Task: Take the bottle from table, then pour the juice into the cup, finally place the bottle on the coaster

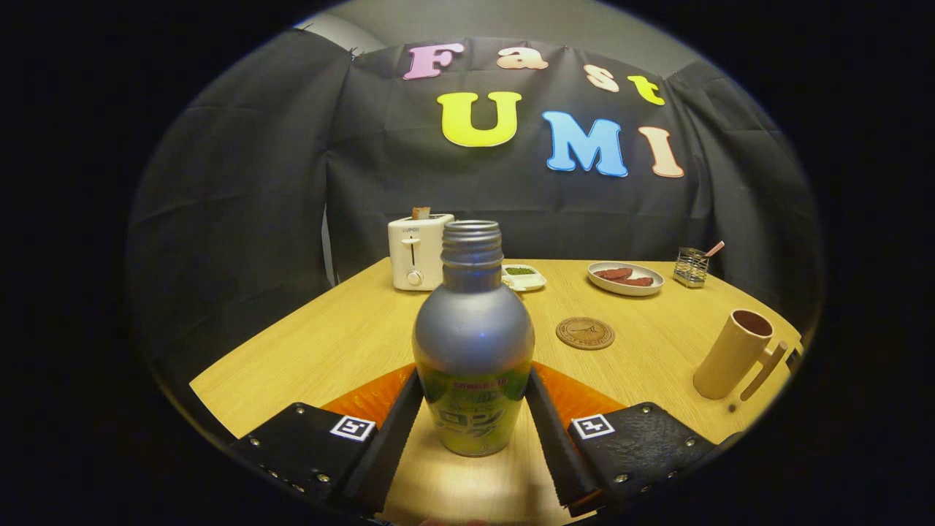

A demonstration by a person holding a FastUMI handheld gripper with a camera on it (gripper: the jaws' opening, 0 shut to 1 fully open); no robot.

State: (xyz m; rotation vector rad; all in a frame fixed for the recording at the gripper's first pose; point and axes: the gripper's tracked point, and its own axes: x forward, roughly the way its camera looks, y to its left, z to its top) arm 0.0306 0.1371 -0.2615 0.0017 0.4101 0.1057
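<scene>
The gripper [473,413] clamps the upright, uncapped bottle [473,343] near the table's [329,343] front edge; coaster [585,333] and cup [733,353] lie beyond.

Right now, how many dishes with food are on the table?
2. A small white dish of green food sits just right of the toaster; a round plate of sausages lies beyond the coaster. The bottle between the jaws may hide more.

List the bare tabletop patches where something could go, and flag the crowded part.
Free: wood left of the claw, which grips the grey-shouldered green-labelled bottle, up to the white toaster; also between the round brown coaster and the tan wooden cup. Crowded: back edge.
</scene>
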